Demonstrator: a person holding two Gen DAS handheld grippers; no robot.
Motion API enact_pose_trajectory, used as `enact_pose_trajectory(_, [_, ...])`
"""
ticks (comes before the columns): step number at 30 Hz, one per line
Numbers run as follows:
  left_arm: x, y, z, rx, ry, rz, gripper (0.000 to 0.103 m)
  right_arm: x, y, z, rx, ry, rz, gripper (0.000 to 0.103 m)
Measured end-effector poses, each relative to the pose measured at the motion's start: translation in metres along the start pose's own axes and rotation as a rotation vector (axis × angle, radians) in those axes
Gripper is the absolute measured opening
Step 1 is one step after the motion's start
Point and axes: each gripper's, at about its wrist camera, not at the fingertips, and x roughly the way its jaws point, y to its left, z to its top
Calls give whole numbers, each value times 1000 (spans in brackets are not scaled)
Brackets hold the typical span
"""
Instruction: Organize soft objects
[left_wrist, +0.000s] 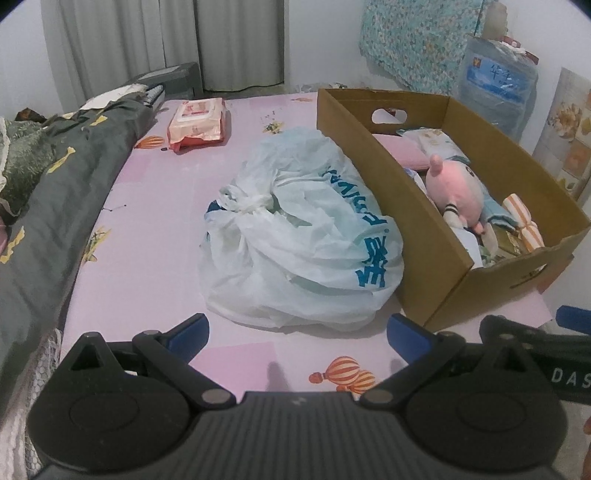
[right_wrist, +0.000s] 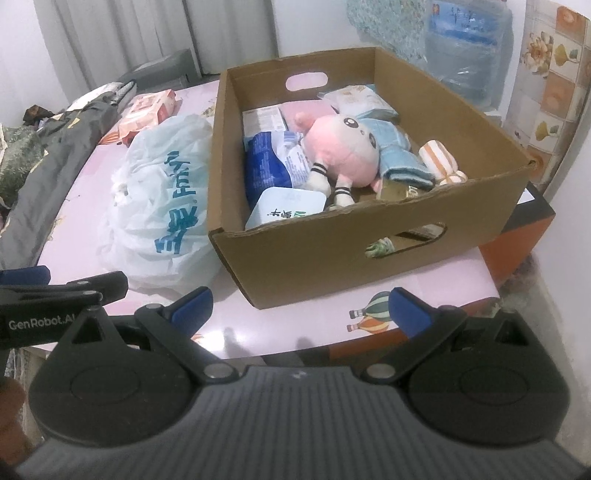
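The left gripper is hovering with fingers spread, empty, just behind the bag on the bed. The right gripper is gaping too, empty, the box just ahead, a plush lying inside.

A pink plush doll with striped cuffs lies inside the open cardboard box, among soft packets. Just beside the box's left wall, a crumpled white plastic bag with blue lettering sits on the pink sheet.
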Motion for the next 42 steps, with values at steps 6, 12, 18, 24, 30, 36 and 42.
enact_pose_trajectory(6, [1,-1,0,3,3,3,103,0,0,1,-12,-6,-8,102])
enact_pose_trajectory(12, [2,-3,1,5,4,10,103,-1,0,3,-23,-11,-7,102])
enact_pose_trajectory(18, [1,-3,2,3,2,12,103,0,1,3,-15,-5,-1,102])
enact_pose_trajectory(24, [1,-1,2,-1,-2,12,103,0,0,4,-16,-5,0,102])
enact_pose_trajectory(30, [0,-1,2,-3,-3,11,103,1,0,5,-2,-1,7,102])
enact_pose_trajectory(36, [-2,-1,2,-6,-5,7,103,0,0,5,-1,-1,8,102])
enact_pose_trajectory(42, [-3,-2,2,-7,-5,7,103,-1,-1,4,4,-2,11,102])
